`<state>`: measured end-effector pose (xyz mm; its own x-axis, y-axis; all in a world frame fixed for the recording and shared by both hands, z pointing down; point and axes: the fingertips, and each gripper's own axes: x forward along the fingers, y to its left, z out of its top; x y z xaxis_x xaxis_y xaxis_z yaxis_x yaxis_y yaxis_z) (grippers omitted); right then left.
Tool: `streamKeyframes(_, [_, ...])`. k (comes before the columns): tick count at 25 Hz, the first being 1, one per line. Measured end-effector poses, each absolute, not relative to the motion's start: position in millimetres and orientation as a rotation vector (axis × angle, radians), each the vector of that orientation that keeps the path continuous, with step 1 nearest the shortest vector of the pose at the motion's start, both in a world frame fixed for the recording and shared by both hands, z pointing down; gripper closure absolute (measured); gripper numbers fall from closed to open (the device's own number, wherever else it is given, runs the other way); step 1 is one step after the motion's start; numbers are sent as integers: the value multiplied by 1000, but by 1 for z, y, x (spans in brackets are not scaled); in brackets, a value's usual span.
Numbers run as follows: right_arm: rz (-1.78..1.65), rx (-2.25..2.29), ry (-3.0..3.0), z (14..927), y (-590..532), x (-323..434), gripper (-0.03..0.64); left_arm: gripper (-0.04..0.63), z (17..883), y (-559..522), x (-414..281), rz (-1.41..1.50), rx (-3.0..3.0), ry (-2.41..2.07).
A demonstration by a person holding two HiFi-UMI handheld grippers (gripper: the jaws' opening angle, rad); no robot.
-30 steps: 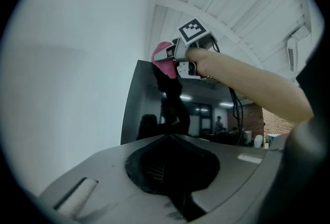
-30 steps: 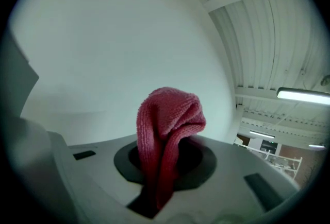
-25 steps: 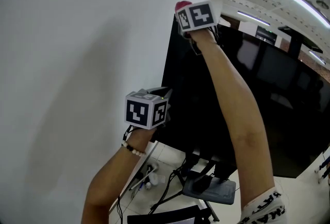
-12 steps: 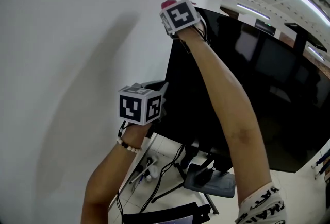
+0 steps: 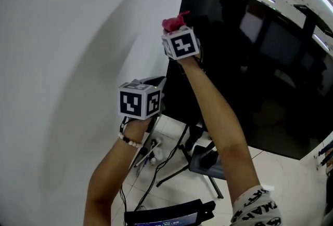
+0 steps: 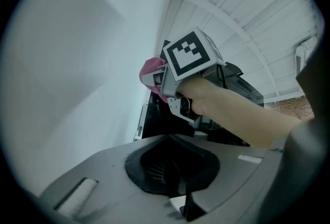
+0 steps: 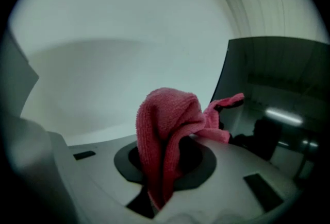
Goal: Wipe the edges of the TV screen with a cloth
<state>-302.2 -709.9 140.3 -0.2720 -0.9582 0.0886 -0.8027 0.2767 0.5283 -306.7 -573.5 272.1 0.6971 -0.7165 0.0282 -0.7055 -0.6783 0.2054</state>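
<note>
Right gripper point(image 5: 176, 32) holds the pink cloth point(image 5: 174, 22) at the left edge of the TV screen point(image 5: 250, 64).
Left gripper point(image 5: 158, 83): lower and nearer, beside the screen's lower left corner, jaws together, nothing between them. Right gripper: raised on an outstretched arm, jaws clamped on the cloth, which bunches upward out of them. One cloth tail reaches the screen's left edge, below the top corner; contact not confirmed. White wall point(image 5: 62, 38) behind.
</note>
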Motion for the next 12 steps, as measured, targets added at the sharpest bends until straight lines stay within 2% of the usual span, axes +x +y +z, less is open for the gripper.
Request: streamKeyframes(12, [-296, 1631, -2247, 321, -711, -290, 546, 595, 358, -554, -321, -26, 2627, -1164])
